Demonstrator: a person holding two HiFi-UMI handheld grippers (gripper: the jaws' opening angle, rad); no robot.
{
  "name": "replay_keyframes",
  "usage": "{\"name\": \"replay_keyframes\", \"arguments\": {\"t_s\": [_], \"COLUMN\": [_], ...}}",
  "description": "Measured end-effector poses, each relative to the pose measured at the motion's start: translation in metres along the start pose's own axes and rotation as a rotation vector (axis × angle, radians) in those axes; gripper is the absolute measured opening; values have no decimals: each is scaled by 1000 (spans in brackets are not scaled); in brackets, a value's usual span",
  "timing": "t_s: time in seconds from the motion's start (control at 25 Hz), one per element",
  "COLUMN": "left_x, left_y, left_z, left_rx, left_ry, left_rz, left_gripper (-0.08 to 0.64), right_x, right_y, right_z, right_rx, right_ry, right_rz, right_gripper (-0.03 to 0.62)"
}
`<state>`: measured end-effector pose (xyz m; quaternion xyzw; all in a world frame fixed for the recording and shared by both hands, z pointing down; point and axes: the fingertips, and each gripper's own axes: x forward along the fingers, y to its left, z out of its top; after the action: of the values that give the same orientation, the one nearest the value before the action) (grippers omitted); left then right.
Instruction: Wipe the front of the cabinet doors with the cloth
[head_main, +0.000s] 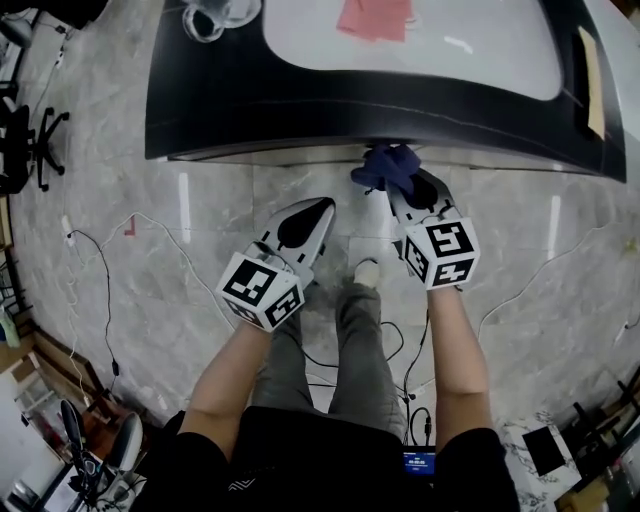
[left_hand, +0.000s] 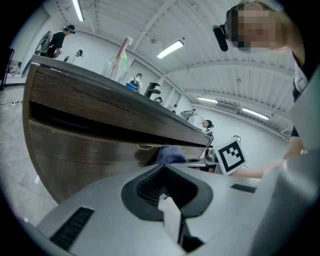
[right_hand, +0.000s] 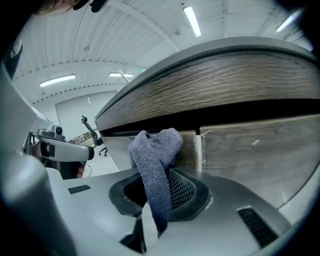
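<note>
While you stand at the counter, your right gripper (head_main: 405, 192) is clenched on the blue cloth (right_hand: 155, 155), which is pinched low between the jaws and bunches up past them in a loose wad. That wad sits at the top of the cabinet doors (right_hand: 250, 150), right by the pale vertical strip (right_hand: 198, 150) where two panels meet and just beneath the dark countertop edge (head_main: 300, 110). The right gripper view suggests the cloth is against the wood or very nearly so, but I can't say for certain that it is pressing.

Your left gripper (head_main: 318, 210) is closed on nothing. Its jaws meet with nothing between them, and it hangs over the floor (head_main: 150, 250), back from the doors and beside your right one.

As for progress, I'd judge you are early in the wipe, or only arriving at it. The wood grain looks the same on every panel I can see (no damp streak or cleaner band to mark where a pass has gone), so nothing shows as finished. Treat the whole front as left to do: the panel to the right of the strip, the one to its left, and the lower parts of both, which no view shows well.

With so little cloth spread out, each pass will likely cover only a narrow band.
</note>
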<state>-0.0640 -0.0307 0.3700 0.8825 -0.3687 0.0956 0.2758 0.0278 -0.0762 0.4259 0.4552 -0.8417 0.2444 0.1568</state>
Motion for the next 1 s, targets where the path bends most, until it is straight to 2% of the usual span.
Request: {"name": "replay_keyframes", "arguments": {"t_s": [0.08, 0.2, 0.32, 0.52, 0.8, 1.0], "left_x": [13, 25, 29, 13, -38, -75], "left_y": [-10, -19, -19, 1, 52, 91], "left_z": [0, 2, 1, -7, -18, -18], "left_rx": [-7, -56, -45, 13, 24, -9], "left_ry": [3, -2, 9, 29, 25, -7], "left_rz": [-35, -79, -76, -35, 74, 136], "left_gripper": [9, 9, 9, 9, 9, 9], "right_x": [-9, -19, -25, -15, 23, 57], "right_y": [-16, -24, -14, 22, 95, 142], "right_z": [-3, -6, -10, -13, -21, -25], "right_rx": [4, 18, 10, -13, -49, -81], "right_ry": [3, 1, 4, 11, 40, 65], "right_rz": [-24, -34, -9, 55, 162, 221], "right_gripper": [72, 72, 72, 72, 72, 72]}}
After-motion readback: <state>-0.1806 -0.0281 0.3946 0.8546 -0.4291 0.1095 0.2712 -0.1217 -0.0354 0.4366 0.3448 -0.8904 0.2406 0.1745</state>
